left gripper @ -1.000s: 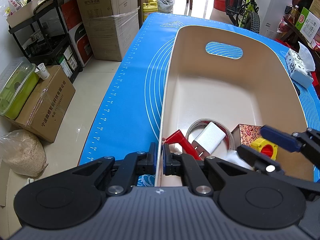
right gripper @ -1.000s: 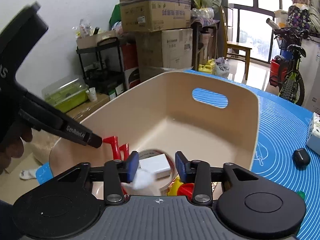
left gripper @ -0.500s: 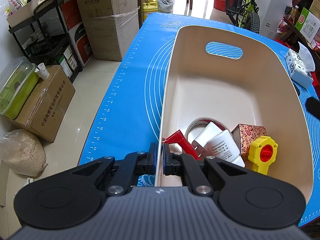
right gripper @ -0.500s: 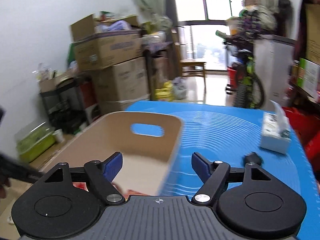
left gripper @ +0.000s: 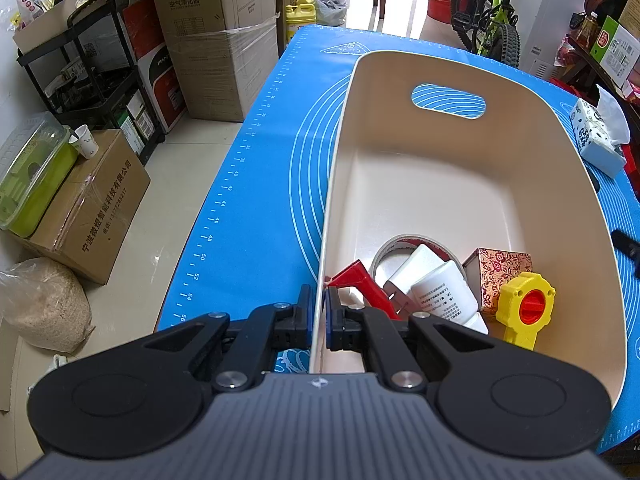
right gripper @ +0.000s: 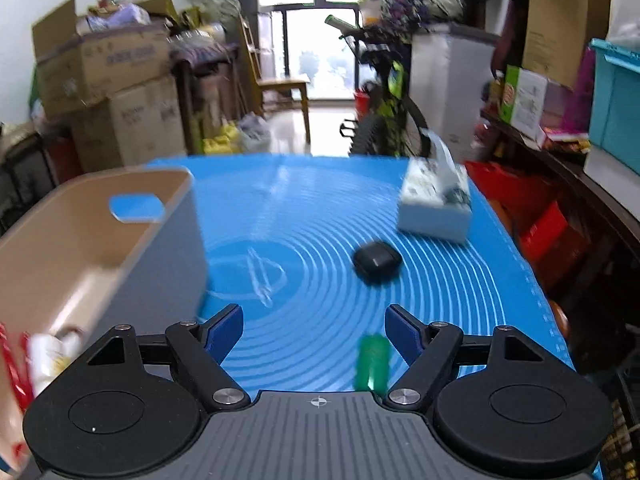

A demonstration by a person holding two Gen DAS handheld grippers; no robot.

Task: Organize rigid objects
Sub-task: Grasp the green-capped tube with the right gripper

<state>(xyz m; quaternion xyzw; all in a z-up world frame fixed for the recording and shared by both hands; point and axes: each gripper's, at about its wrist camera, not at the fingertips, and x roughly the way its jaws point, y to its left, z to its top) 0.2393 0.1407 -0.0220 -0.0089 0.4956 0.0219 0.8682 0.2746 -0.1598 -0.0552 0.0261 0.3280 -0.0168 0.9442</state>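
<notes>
**One hand holds the bin, the other goes for more things**

The left gripper [left gripper: 318, 314] has its jaws clenched on the thin side wall of the beige bin [left gripper: 460, 184], one finger inside and one outside. The bin sits on the blue mat [left gripper: 256, 208] along the left edge of the counter. Inside it, at the near end, lie a red plastic piece [left gripper: 362, 282], a white bottle [left gripper: 444, 296], a roll of tape [left gripper: 400, 242], a small flowery box [left gripper: 502, 276] and a yellow and red toy [left gripper: 524, 306].

The right gripper [right gripper: 314, 330] has its jaws released and wide apart, with nothing between them. It hangs over the mat. A green thing [right gripper: 373, 362] lies just beside its right finger, and a black case [right gripper: 376, 261] lies farther out toward the middle of the counter. A white tissue pack [right gripper: 434, 204] sits near the far right edge.

The next job is probably to pick up the green thing, since it is closest. To do it well, bring the open jaws down so one finger is on each side, then squeeze gently. Keep the bin held tight so it does not slide.

The bottle label has small print, too tiny to read. A box on the floor [left gripper: 100, 208] has Chinese words and a long number on it. A tall box [left gripper: 216, 20] seems to say "Inkaxss".
</notes>
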